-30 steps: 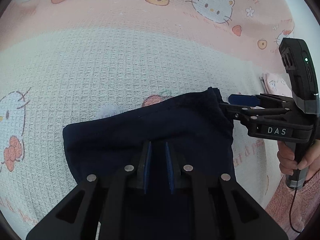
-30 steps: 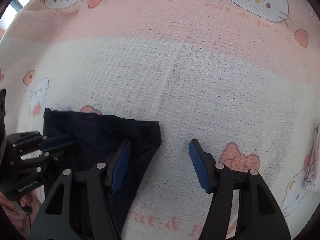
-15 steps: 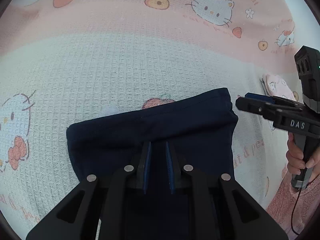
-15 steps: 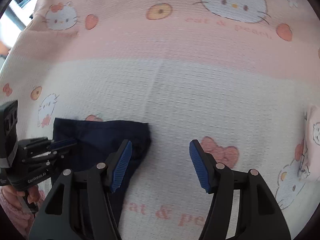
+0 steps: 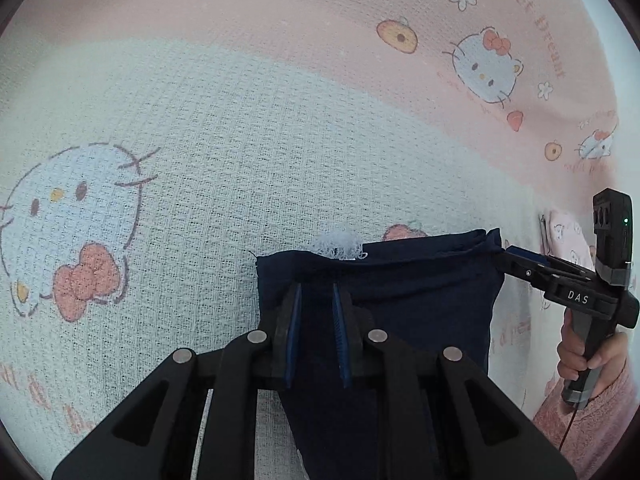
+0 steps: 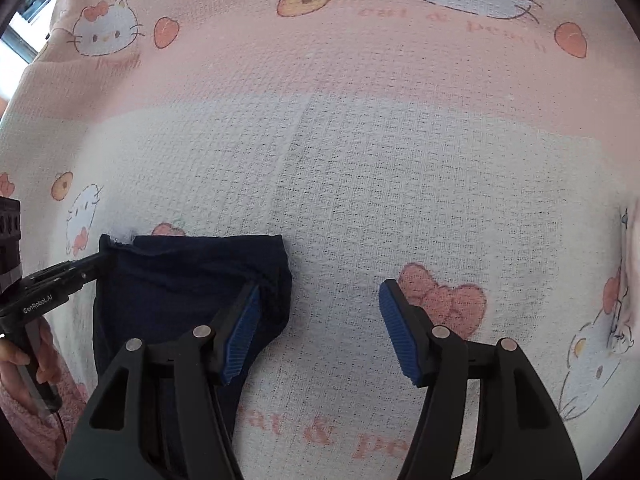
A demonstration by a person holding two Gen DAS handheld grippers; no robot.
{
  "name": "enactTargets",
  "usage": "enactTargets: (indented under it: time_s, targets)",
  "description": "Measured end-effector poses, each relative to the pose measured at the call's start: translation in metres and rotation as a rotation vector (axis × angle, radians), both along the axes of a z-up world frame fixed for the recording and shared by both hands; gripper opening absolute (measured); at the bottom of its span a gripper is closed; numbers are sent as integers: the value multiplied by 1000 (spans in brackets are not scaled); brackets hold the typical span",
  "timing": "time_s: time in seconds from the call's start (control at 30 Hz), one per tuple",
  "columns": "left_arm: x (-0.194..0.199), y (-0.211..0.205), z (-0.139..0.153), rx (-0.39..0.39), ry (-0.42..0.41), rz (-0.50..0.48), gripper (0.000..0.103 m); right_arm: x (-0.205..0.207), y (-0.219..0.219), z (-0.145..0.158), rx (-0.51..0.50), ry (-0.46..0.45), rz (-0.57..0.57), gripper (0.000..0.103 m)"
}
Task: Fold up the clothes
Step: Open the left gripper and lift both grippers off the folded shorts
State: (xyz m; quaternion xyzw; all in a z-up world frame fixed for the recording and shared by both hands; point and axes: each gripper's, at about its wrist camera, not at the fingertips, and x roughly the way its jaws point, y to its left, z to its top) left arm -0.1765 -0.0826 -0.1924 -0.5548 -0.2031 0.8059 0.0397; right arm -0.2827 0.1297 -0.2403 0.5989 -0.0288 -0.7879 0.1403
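Left gripper (image 5: 315, 312) clenched on navy garment (image 5: 400, 292), pinning fold | right gripper (image 6: 320, 330) released, straddling garment's right edge | blanket (image 6: 360, 160) beneath.

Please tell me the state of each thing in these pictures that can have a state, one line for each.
navy garment: folded, lying on the blanket, one edge gripped.
left gripper: shut on the navy garment.
right gripper: open, its left finger at the garment's corner.
blanket: spread flat under the garment.
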Motion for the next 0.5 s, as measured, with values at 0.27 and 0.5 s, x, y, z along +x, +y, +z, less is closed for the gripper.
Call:
enactTargets:
  time_s: [0.27,0.5]
  targets:
    - [41,43,42,-52,-84,-50,21,90,-21,45,-49,-8,59,62]
    - [150,72,42,-68,-212,-122,29,178,-24,20,-68,-106,50,62]
